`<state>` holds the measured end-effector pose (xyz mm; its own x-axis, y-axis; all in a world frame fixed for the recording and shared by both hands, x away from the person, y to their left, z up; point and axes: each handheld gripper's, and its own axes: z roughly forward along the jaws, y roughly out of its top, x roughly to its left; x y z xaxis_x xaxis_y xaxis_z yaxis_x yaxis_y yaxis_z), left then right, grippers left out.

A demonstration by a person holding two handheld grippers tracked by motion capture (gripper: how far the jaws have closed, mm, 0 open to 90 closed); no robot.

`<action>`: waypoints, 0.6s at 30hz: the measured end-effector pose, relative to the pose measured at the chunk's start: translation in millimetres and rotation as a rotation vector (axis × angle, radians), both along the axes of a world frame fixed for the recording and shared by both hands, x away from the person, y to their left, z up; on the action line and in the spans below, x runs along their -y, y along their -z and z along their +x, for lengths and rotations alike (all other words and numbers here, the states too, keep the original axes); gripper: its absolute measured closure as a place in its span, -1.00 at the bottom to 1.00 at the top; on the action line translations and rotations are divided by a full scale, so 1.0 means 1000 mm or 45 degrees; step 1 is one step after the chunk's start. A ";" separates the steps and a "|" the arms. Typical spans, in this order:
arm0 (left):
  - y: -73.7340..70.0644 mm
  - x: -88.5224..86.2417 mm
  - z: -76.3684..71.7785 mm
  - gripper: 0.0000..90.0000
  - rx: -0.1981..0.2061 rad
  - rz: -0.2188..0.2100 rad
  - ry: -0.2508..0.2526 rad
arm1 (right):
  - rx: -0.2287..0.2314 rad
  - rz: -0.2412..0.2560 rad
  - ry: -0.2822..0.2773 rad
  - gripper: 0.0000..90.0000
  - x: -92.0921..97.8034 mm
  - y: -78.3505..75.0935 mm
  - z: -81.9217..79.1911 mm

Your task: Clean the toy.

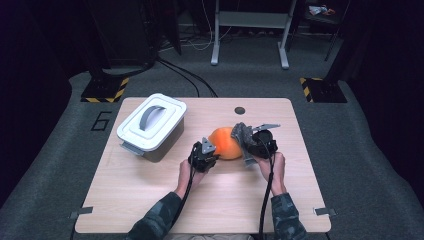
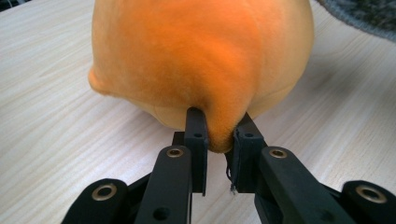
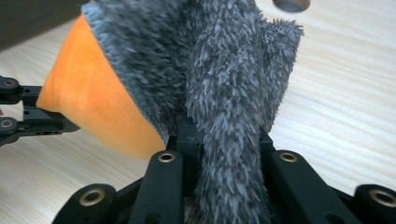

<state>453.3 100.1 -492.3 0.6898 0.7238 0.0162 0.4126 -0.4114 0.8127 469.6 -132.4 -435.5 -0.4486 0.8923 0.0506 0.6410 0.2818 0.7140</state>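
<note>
While both grippers clamp it, orange plush (image 1: 226,142) sits mid-bench (image 1: 150,185); white lidded bin (image 1: 151,126) shut, contents hidden.
Left gripper (image 2: 219,140) view: jaws pinching smooth rounded orange fabric. Right gripper (image 3: 226,140) view: jaws pinching shaggy grey fleece (image 3: 224,70).

Sitting on table: one round orange plush ball (image 1: 226,142), one shaggy grey fleece cloth (image 1: 242,133), one lidded white plastic box (image 1: 152,126), two black grippers.

Grey carpet floor (image 1: 370,165); white desk frame (image 1: 250,30) behind; dark surroundings; hazard-striped bases (image 1: 106,91).
</note>
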 end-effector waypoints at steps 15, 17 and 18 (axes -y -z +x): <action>-0.019 -0.003 -0.010 0.79 -0.064 -0.084 0.073 | 0.079 -0.092 -0.176 0.64 -0.053 -0.030 -0.021; -0.016 -0.003 -0.010 0.79 -0.082 -0.100 0.058 | 0.072 -0.104 -0.167 0.64 -0.056 -0.024 -0.018; -0.016 -0.004 -0.009 0.79 -0.079 -0.090 0.063 | 0.072 -0.096 -0.163 0.64 -0.055 -0.023 -0.017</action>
